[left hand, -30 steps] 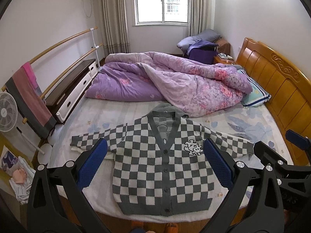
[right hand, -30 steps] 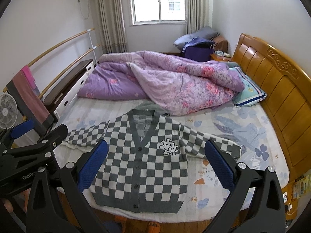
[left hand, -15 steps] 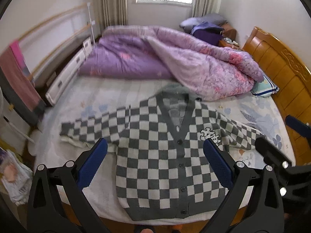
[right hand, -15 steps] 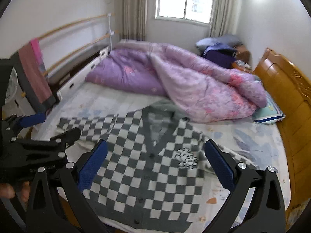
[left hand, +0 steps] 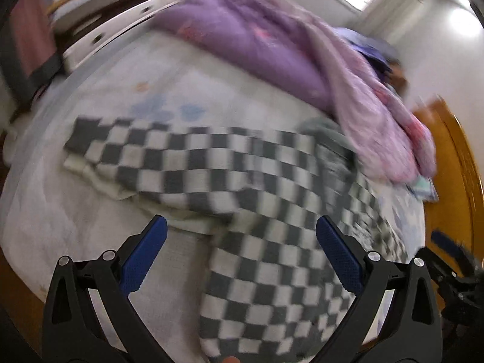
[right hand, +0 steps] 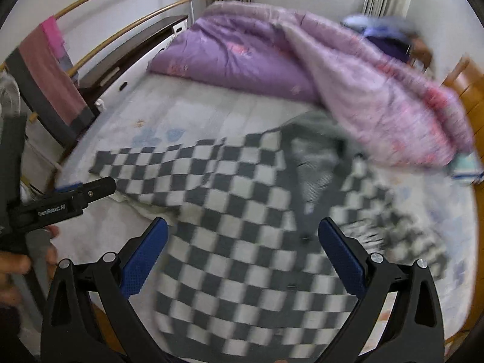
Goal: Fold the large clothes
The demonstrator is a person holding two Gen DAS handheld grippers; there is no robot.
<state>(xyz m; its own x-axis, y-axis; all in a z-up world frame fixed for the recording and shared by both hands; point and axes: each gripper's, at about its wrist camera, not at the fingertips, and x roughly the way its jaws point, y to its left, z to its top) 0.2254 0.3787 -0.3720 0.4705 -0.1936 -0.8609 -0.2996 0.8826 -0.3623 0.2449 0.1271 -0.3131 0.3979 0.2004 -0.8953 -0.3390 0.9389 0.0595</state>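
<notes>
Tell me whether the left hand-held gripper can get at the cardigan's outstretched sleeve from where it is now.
Probably yes. The left hand-held gripper is open and empty, and the checkered sleeve lies flat on the bed sheet just ahead of it, with nothing covering it. The purple quilt sits farther back, clear of the sleeve.

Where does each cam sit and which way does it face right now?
Left wrist: on the left gripper, angled down at the checkered cardigan, near its sleeve; own open fingers show, right gripper at the right edge.
Right wrist: on the right gripper, over the cardigan's body; open fingers, left gripper, a hand show.
Shared: cardigan, purple quilt, bed.
</notes>
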